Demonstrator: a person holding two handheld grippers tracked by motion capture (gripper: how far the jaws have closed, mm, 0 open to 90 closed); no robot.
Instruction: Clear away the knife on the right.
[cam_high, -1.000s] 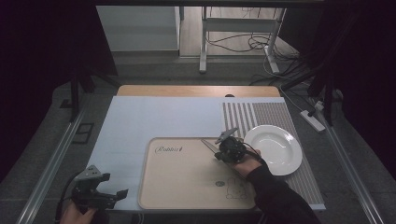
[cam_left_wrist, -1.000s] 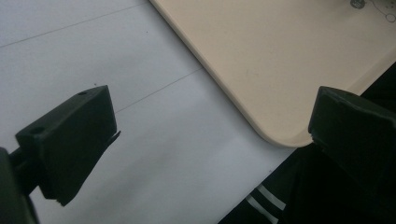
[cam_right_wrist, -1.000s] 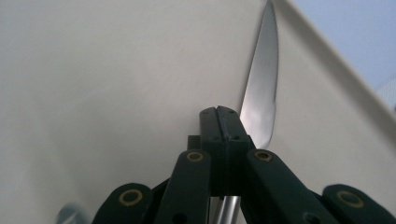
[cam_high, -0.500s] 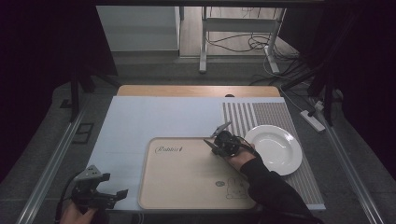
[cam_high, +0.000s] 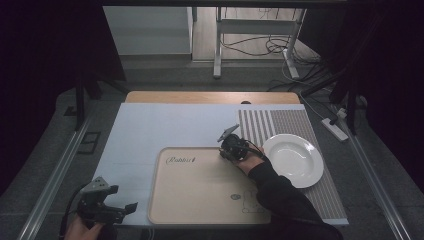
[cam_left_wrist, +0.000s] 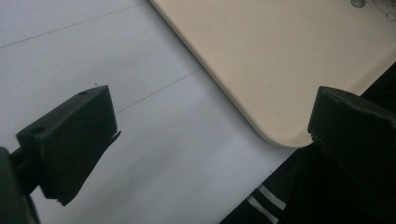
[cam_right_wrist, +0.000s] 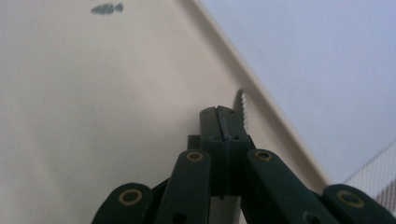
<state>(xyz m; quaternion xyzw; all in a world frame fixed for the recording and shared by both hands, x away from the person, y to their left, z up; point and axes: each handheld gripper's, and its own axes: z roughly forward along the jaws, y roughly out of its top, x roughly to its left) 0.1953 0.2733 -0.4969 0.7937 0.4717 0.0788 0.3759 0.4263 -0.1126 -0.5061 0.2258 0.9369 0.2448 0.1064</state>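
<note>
- right tool (cam_high: 226, 141) has its jaws pressed together at the beige tray's (cam_high: 200, 200) far right corner, near the table's middle; whether it pinches the rim is unclear.
- left tool (cam_high: 107, 205) hangs wide apart, idle, at the near left edge.
- white plate (cam_high: 293, 160) lies untouched; the moving looks barely begun.

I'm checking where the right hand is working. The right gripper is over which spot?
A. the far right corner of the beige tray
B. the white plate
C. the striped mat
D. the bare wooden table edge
A: in the high view the right gripper sits at the beige tray's far right corner, left of the white plate.
</note>
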